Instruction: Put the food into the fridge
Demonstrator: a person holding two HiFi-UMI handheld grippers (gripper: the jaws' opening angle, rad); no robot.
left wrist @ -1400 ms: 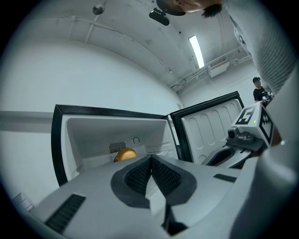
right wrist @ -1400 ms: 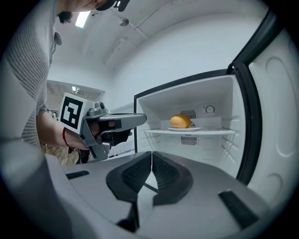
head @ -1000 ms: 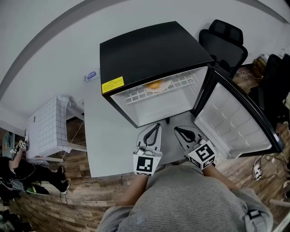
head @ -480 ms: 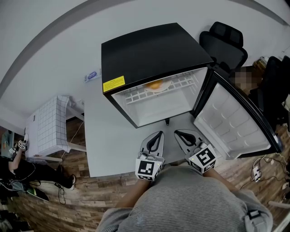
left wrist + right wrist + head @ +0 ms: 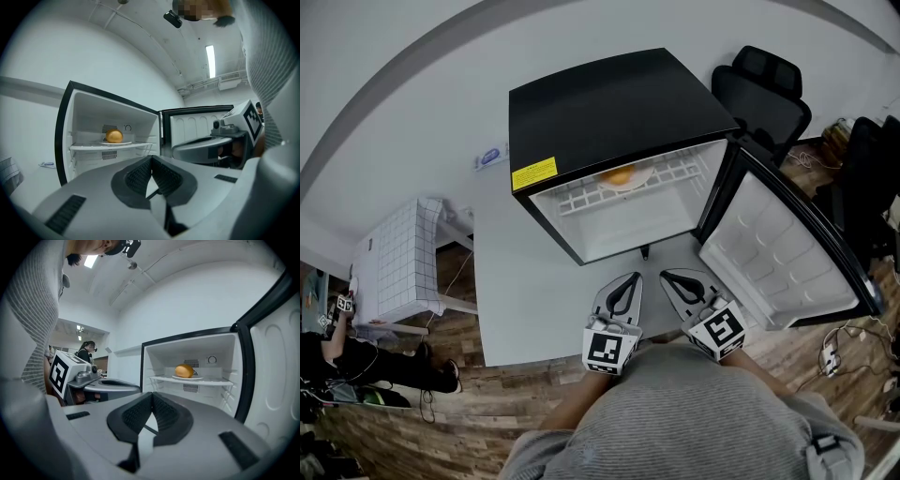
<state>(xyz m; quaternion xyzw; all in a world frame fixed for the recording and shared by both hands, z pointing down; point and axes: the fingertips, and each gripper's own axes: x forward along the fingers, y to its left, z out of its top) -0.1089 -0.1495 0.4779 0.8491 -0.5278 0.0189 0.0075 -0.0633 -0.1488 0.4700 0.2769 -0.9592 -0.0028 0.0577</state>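
A small black fridge [image 5: 609, 103] stands on a white table [image 5: 520, 281] with its door [image 5: 778, 253] swung open to the right. On its wire shelf [image 5: 628, 186] a golden bun [image 5: 619, 174] rests on a white plate [image 5: 115, 142]; the bun also shows in the right gripper view [image 5: 184, 371]. My left gripper [image 5: 630, 278] and right gripper [image 5: 667, 276] hover side by side in front of the fridge opening, pointing at it. Both are shut with nothing between their pads [image 5: 140, 176].
A black office chair [image 5: 764, 89] stands behind the open door. A white gridded box [image 5: 398, 262] sits left of the table. A small blue item [image 5: 490, 155] lies on the table beside the fridge. A person sits at the far left edge [image 5: 337, 347].
My left gripper has drawn back a little towards me and sunk slightly. The right gripper, the fridge and the bun have stayed put.
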